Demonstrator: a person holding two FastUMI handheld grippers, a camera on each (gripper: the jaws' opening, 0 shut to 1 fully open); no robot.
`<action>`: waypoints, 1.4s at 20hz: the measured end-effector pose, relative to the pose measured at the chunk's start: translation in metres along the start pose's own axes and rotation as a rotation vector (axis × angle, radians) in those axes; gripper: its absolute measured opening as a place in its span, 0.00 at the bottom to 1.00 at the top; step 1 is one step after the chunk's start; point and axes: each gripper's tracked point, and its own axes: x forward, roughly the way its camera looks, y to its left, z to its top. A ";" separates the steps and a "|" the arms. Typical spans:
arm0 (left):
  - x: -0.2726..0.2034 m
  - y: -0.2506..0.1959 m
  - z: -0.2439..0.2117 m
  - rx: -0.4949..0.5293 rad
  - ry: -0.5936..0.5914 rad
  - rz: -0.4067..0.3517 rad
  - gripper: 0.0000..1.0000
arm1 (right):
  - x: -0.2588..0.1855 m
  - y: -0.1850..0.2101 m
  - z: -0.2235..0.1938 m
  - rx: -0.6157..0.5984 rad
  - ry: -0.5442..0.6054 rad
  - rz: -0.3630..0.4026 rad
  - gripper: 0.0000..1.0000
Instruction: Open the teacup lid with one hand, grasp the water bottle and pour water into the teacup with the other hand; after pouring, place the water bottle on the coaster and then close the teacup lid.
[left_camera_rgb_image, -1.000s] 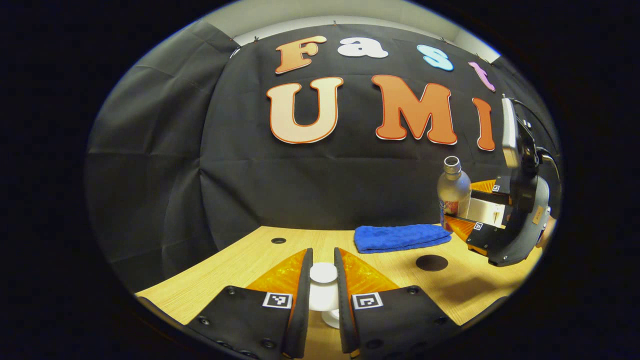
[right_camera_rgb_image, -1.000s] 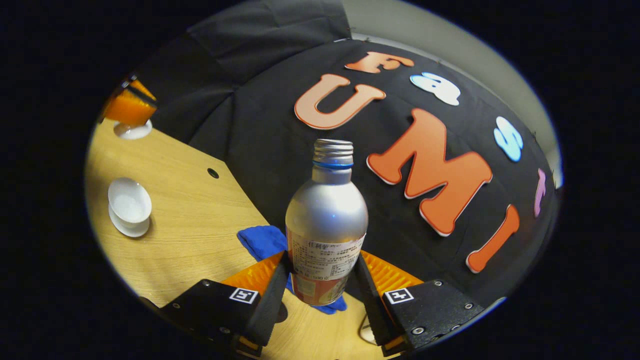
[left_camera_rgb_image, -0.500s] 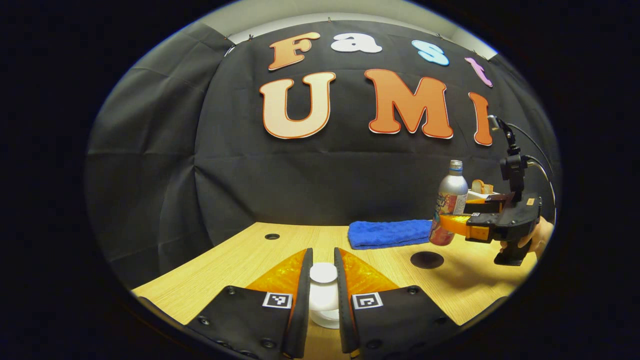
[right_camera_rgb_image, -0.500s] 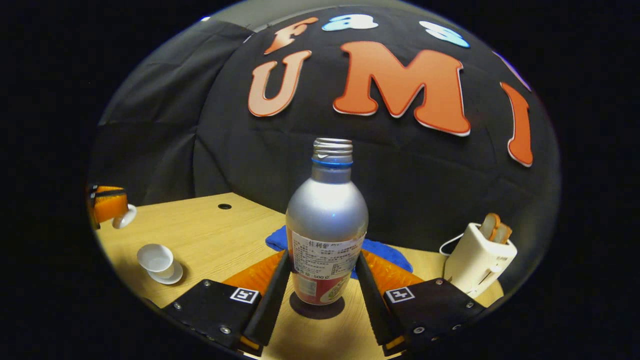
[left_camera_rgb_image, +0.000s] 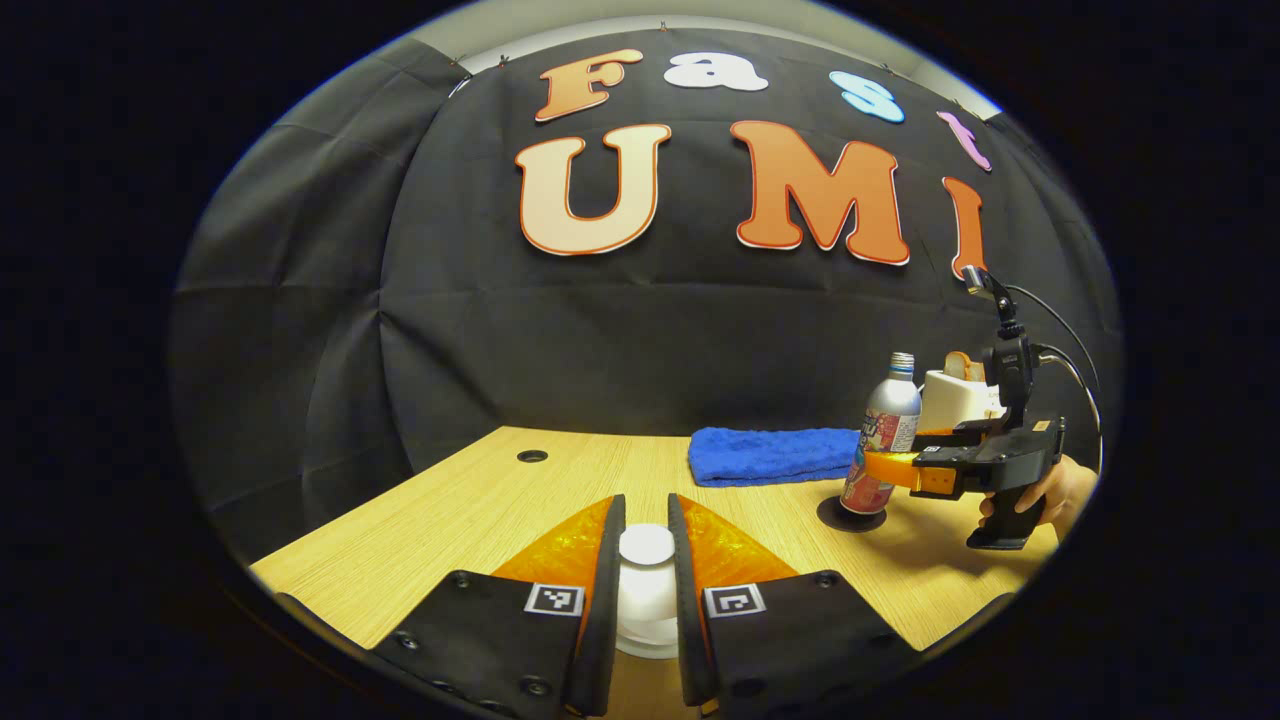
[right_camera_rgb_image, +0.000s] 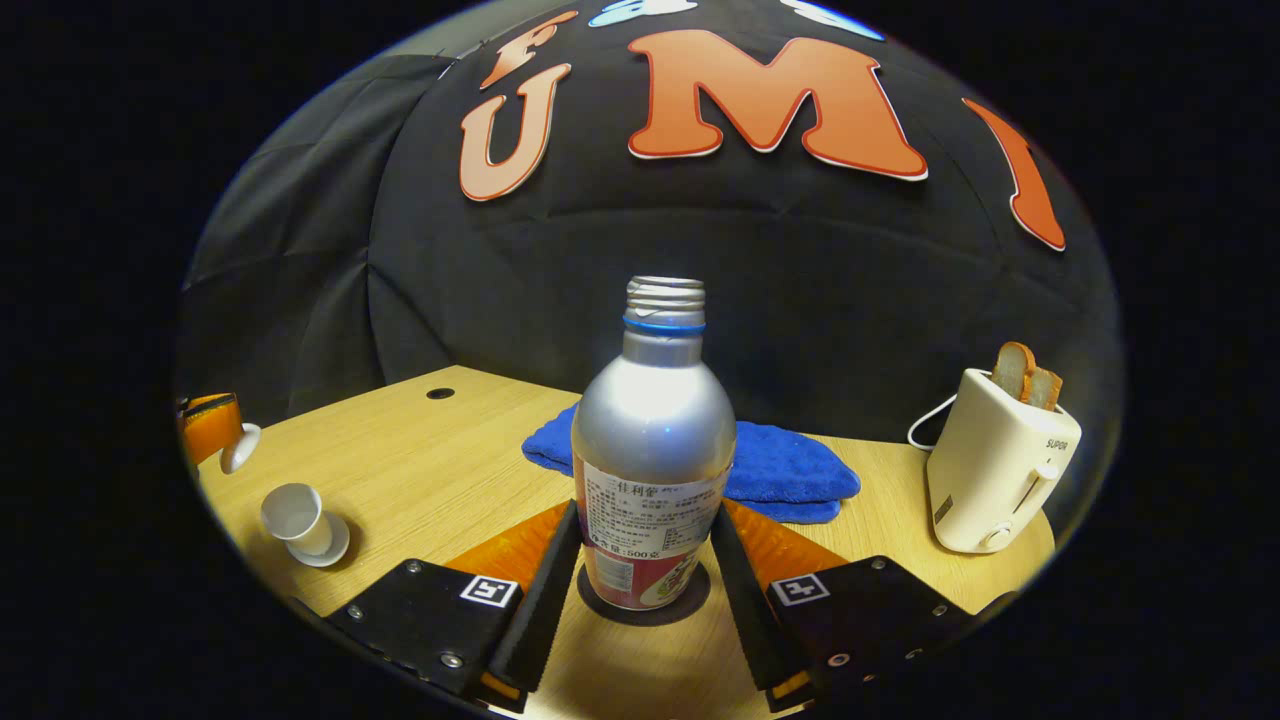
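In the left gripper view, my left gripper (left_camera_rgb_image: 646, 545) is shut on the knob of the white teacup lid (left_camera_rgb_image: 646, 590), held above the table. In the right gripper view, my right gripper (right_camera_rgb_image: 640, 540) is shut on the silver water bottle (right_camera_rgb_image: 652, 440), which stands upright and uncapped on the dark round coaster (right_camera_rgb_image: 640, 605). The open white teacup (right_camera_rgb_image: 296, 517) sits on its saucer at the left of the table, with the left gripper (right_camera_rgb_image: 212, 432) and the lid (right_camera_rgb_image: 240, 448) beyond it. From the left gripper view the bottle (left_camera_rgb_image: 882, 435), coaster (left_camera_rgb_image: 850, 515) and right gripper (left_camera_rgb_image: 900, 468) stand at the right.
A folded blue towel (right_camera_rgb_image: 790, 470) lies behind the bottle near the black wall. A white toaster (right_camera_rgb_image: 995, 462) with toast slices stands at the table's right end. A hand (left_camera_rgb_image: 1060, 490) holds the right gripper. The wooden table (right_camera_rgb_image: 420, 470) has a small hole near its back edge.
The right gripper has turned the bottle upright and lowered it onto the coaster. The left gripper still holds the lid and has barely moved.
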 end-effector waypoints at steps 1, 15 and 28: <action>0.001 -0.001 0.000 -0.003 0.000 -0.003 0.30 | 0.001 -0.002 -0.004 -0.002 0.008 -0.004 0.77; 0.020 -0.010 -0.034 -0.012 0.078 -0.016 0.30 | 0.004 -0.007 -0.015 -0.066 0.038 -0.041 0.81; 0.025 -0.016 -0.065 -0.007 0.132 -0.007 0.30 | -0.048 -0.013 0.008 -0.076 -0.005 -0.055 0.98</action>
